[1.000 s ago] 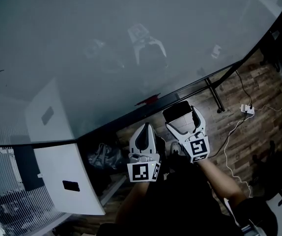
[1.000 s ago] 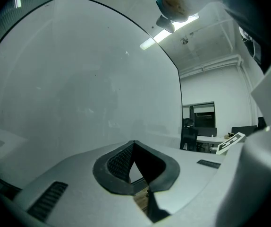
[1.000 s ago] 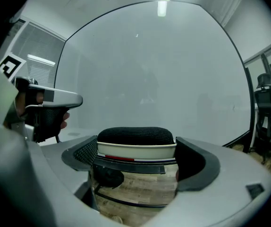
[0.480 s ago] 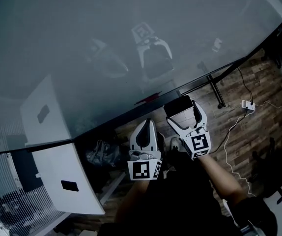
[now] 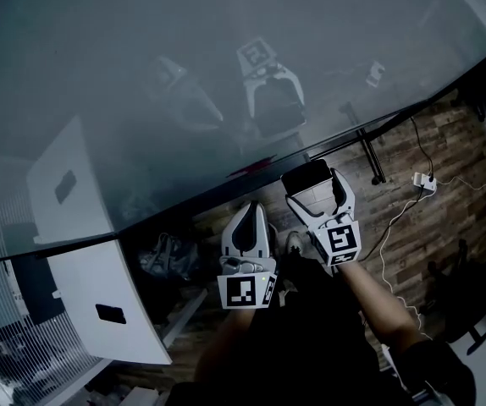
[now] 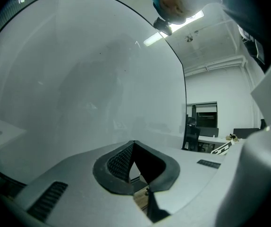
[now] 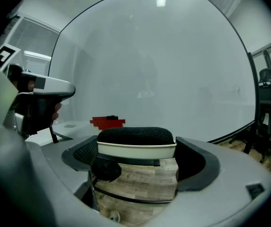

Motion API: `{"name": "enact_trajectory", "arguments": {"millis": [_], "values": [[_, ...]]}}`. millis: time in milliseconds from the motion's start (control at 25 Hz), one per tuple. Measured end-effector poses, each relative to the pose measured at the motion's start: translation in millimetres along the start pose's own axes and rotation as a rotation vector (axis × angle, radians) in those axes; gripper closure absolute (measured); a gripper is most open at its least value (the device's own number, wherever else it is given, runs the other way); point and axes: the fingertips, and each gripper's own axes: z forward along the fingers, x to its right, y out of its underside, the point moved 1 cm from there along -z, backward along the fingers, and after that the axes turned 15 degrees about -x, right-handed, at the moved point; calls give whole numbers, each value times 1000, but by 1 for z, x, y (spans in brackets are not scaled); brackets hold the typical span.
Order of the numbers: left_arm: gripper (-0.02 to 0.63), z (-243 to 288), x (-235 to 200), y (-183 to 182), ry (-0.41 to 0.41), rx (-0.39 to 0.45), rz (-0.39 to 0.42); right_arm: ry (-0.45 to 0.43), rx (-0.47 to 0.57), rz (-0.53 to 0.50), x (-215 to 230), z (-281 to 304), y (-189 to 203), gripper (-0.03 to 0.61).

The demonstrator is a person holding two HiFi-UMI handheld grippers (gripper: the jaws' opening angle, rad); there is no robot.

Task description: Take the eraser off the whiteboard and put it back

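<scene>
The eraser, black felt on a white body, sits crosswise between the jaws of my right gripper, which is shut on it. In the right gripper view the eraser faces the whiteboard, felt side up, a short way off the board. My left gripper hangs beside it to the left, jaws shut with nothing in them. In the left gripper view its pads meet at the tips, and the whiteboard fills the picture. The whiteboard spans the top of the head view.
A small red object lies at the board's lower edge, just beyond the eraser, also in the head view. Below are wood floor, a stand leg, a power strip with cable, a bag and a white panel.
The right gripper has carried the eraser slightly closer to the board's lower edge. The left gripper has hardly moved. The head view has shifted a little.
</scene>
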Motion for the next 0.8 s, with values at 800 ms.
{"name": "enact_trajectory", "arguments": {"millis": [800], "values": [[612, 15, 1, 1, 6, -25, -10, 4, -74, 9, 12, 34, 20, 58]]}}
